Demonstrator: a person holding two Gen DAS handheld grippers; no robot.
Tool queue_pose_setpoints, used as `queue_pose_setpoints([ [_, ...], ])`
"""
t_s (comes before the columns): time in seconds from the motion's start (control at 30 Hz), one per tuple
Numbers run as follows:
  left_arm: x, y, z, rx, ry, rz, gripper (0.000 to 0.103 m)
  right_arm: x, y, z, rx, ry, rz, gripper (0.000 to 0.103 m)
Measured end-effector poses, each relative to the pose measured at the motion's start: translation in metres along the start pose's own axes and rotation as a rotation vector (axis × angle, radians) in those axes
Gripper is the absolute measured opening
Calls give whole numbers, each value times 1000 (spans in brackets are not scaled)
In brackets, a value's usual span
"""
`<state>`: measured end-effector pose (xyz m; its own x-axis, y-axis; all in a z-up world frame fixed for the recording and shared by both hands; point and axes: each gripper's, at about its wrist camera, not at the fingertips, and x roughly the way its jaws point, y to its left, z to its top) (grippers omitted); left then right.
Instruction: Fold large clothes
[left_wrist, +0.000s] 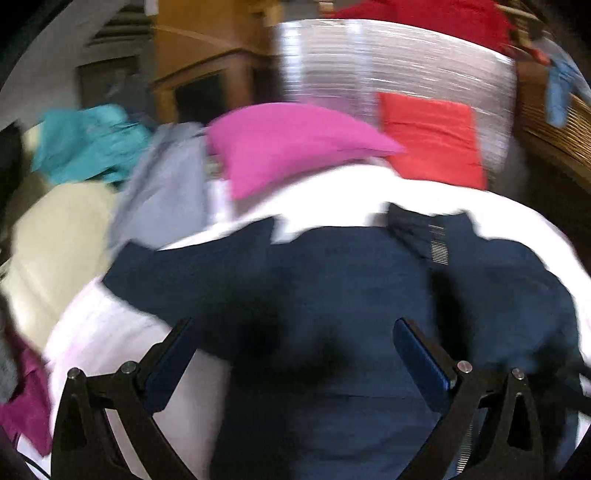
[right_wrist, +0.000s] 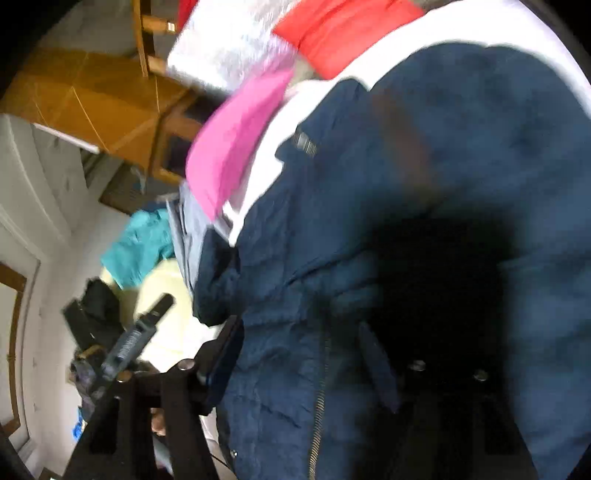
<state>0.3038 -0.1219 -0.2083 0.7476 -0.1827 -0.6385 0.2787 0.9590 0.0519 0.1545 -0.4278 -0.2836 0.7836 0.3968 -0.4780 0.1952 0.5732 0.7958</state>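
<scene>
Nearest, left gripper (left_wrist: 293, 354) spread wide over quilted navy jacket (left_wrist: 332, 288); right gripper (right_wrist: 306, 354) apart, zipper between fingers. Jacket flat on white sheet (left_wrist: 332, 192). Farther, pink cushion (left_wrist: 288, 144), red cushion (left_wrist: 432, 140), wooden cabinet (left_wrist: 207, 55).

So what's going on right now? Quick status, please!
Left gripper open, hovering over navy jacket. Right gripper open, fingers either side of jacket fabric near the zipper. Pink garment and red garment lie beyond.
</scene>
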Motion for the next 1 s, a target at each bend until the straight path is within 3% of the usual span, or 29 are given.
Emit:
queue_pose_setpoints([
  [0.1,11,-33,1,26,32,-119,103,-35,-22,20,56,-150,-82,69],
  [0.13,16,-46,0,44,38,-147,103,-48,-30,30,55,-192,-151,69],
  [0.2,27,-68,-2,87,42,-183,103,-57,-42,46,95,-239,-245,66],
  [0.23,33,-79,-4,110,46,-185,103,-60,-50,52,129,-251,-250,63],
  [0.3,42,-98,-9,144,56,-194,103,-64,-72,64,230,-250,-274,51],
  [0.43,44,-131,-11,147,49,-261,103,-62,-86,79,240,-243,-327,50],
  [0.67,52,-185,-6,200,74,-302,103,-36,-98,95,244,-156,-363,50],
  [0.77,65,-192,-6,221,102,-262,99,-33,-101,92,254,-139,-328,49],
  [0.83,70,-192,-4,223,120,-260,75,-30,-98,90,246,-126,-313,44],
  [0.87,72,-189,-3,216,128,-268,69,-27,-98,90,243,-121,-310,41],
  [0.93,74,-180,2,185,132,-321,34,-24,-92,87,218,-127,-334,41],
  [1.0,77,-168,8,147,143,-371,18,-22,-83,87,171,-134,-360,39],
])
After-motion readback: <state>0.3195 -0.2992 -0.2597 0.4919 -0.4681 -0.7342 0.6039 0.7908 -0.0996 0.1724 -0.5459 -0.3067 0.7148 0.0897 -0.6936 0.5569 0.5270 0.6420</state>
